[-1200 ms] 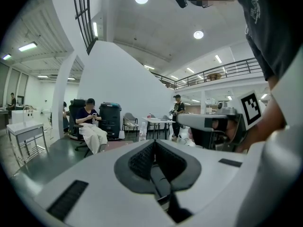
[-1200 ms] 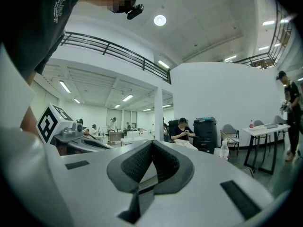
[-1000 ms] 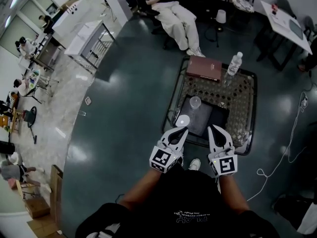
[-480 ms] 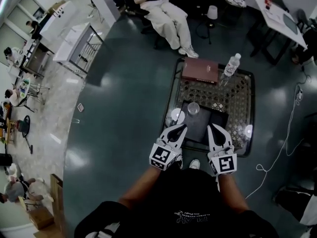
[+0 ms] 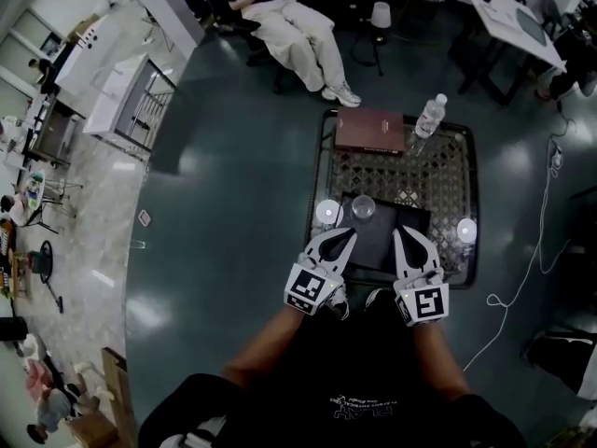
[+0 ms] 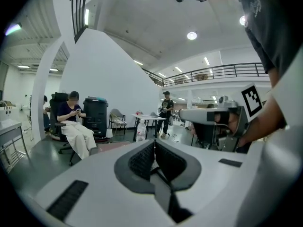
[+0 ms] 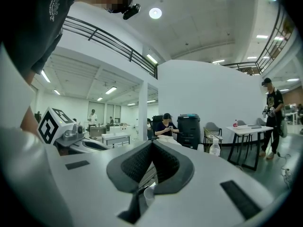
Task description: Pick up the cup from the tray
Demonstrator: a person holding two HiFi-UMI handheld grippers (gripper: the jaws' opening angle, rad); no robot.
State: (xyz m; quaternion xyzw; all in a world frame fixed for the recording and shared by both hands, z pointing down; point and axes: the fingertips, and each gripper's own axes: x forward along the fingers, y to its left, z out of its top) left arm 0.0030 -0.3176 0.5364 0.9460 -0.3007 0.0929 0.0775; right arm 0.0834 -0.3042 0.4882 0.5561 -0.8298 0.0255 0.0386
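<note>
Finding: over the last second both claws have advanced across the near edge of the tabletop (image 5: 440,177), and the tray (image 5: 403,228) now lies directly under their tips. The cup (image 5: 364,207) is closer to them than before but not yet reached.

Claw state: the left claw (image 5: 347,236) is fully closed with nothing between its jaws. The right claw (image 5: 400,236) is likewise closed and empty. Neither has opened during the approach.

Assessment: this is the approach stage. One claw has to open before any grasp is possible.

Location: the tray sits at the middle of the near edge of the tabletop. The cup stands at the tray's far-left corner, just ahead of my left claw.

Orientation: the cup shows as a clear ring from above, so I judge it upright, with the mouth up and the long axis vertical.
</note>
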